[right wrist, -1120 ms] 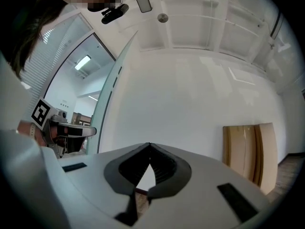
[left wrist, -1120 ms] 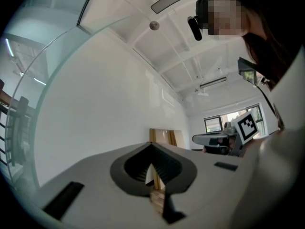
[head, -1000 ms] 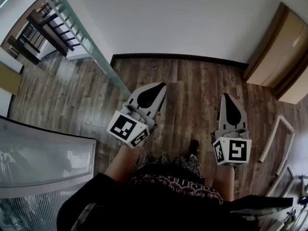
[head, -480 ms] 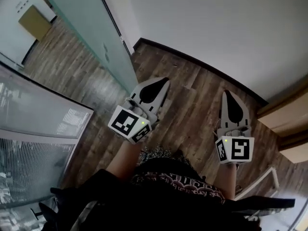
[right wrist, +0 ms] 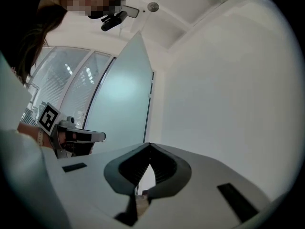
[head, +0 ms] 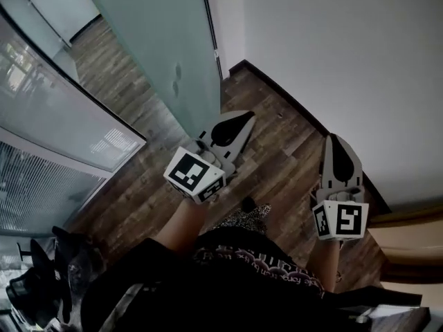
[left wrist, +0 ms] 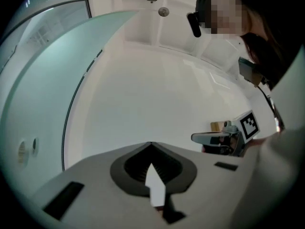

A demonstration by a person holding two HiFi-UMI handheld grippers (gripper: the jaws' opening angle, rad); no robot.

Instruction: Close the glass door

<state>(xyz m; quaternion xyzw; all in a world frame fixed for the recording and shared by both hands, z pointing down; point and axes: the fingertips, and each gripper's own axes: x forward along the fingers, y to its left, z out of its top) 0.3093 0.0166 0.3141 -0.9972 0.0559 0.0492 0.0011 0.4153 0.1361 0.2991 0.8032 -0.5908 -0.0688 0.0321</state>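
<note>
Both jaw pairs together, empty — left gripper (head: 246,120), right gripper (head: 335,141); glass door (head: 149,40) frosted pale green, dark-edged, far left.

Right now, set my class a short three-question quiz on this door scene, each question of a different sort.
1. True or false: the left claw is gripping the glass door.
2. Pick one. The right claw has its jaws: A) wide apart; B) together, with nothing between them; C) clamped on a handle.
3. Short answer: in the head view, which claw is nearer the glass door?

Key: 1 false; 2 B; 3 the left claw.
</note>
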